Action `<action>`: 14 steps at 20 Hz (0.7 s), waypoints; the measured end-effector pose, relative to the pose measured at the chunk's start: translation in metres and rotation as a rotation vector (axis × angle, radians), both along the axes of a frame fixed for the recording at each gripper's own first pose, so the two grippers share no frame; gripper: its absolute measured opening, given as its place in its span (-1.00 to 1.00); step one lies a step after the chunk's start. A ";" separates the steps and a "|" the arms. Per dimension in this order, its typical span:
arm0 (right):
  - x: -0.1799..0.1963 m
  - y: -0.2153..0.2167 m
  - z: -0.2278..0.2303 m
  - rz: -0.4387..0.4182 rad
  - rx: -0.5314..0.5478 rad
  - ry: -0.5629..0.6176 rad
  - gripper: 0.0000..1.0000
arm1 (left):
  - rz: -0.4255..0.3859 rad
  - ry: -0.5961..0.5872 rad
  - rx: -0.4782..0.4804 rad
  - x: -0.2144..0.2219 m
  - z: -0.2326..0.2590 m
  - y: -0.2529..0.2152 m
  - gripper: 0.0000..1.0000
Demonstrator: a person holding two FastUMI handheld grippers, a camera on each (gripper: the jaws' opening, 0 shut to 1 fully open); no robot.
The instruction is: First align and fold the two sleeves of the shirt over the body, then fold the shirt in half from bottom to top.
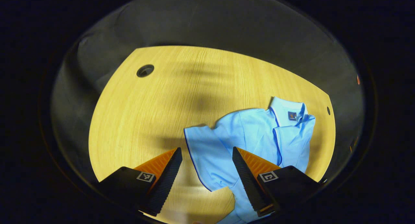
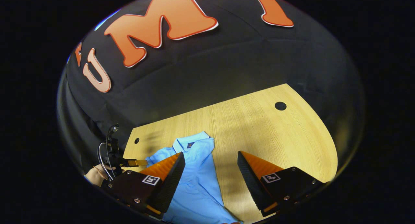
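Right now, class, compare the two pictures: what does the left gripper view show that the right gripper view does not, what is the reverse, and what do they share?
Left gripper view alone: the shirt's spread sleeve with its dark edge trim, lying flat between the open fingers of the left gripper.

Right gripper view alone: the booth wall behind the table, a hand at the lower left, and the right gripper, open above the shirt's edge.

Both: the light blue shirt with its collar, the wooden table, and a round hole in the tabletop.

Right gripper (image 2: 210, 167) agape above shirt (image 2: 194, 185)
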State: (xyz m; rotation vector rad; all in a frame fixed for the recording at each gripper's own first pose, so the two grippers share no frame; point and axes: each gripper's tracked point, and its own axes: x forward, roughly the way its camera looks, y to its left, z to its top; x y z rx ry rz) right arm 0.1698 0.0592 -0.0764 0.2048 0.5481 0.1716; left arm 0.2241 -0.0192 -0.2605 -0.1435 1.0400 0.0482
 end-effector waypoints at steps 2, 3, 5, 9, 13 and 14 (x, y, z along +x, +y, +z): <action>-0.001 -0.007 -0.007 -0.012 0.011 0.015 0.96 | 0.028 0.040 -0.008 -0.005 -0.014 0.003 1.00; -0.003 -0.010 -0.011 -0.015 0.017 0.023 0.97 | 0.037 0.053 -0.006 -0.006 -0.019 0.005 0.99; -0.004 -0.015 -0.016 -0.021 0.020 0.036 0.96 | 0.049 0.065 0.010 -0.008 -0.025 0.011 1.00; -0.006 -0.024 -0.019 -0.029 0.020 0.045 0.97 | 0.067 0.087 0.045 -0.010 -0.037 0.014 1.00; -0.005 -0.029 -0.024 -0.038 0.017 0.053 0.97 | 0.027 0.068 0.078 -0.005 -0.036 0.006 0.49; -0.005 -0.030 -0.025 -0.037 0.018 0.057 0.97 | 0.026 0.061 0.072 -0.002 -0.035 0.004 0.17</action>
